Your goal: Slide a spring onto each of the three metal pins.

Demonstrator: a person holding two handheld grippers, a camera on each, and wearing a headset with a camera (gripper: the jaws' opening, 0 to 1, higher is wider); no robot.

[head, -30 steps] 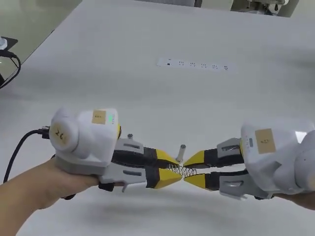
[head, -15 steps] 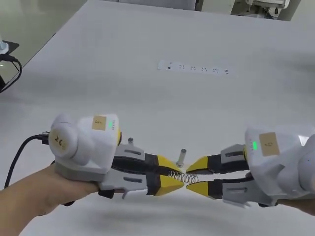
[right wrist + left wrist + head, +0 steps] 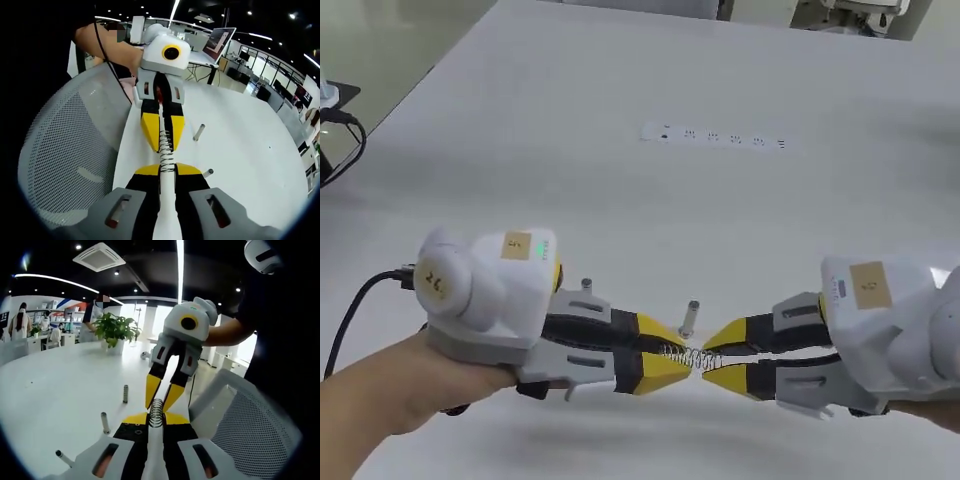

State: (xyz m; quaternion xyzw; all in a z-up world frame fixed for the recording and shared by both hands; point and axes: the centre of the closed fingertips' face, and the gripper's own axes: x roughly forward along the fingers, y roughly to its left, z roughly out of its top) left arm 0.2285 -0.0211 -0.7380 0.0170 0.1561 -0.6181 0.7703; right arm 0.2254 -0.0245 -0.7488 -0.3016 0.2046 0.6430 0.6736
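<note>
A small metal spring [image 3: 686,353] hangs level above the white table [image 3: 620,200], stretched between the two yellow-tipped grippers that meet tip to tip. My left gripper [image 3: 672,359] is shut on its left end; in the left gripper view the spring [image 3: 156,413] sticks out of my own jaws. My right gripper [image 3: 708,361] is shut on the other end, with the spring [image 3: 166,147] running from my jaws [image 3: 167,170] into the left gripper's. One upright metal pin [image 3: 691,318] stands just behind the tips, another pin [image 3: 585,287] further left. Pins [image 3: 125,393] [image 3: 105,422] [image 3: 62,457] stand in a row.
A white power strip [image 3: 713,135] lies further back on the table. A black cable [image 3: 355,305] trails from the left gripper. A grey mesh chair [image 3: 240,430] sits at the table's near edge, also the chair [image 3: 65,160]. A laptop [image 3: 220,42] rests far off.
The two grippers' tips have drawn closer, so less of the spring shows between them. The head camera shifted a little.
</note>
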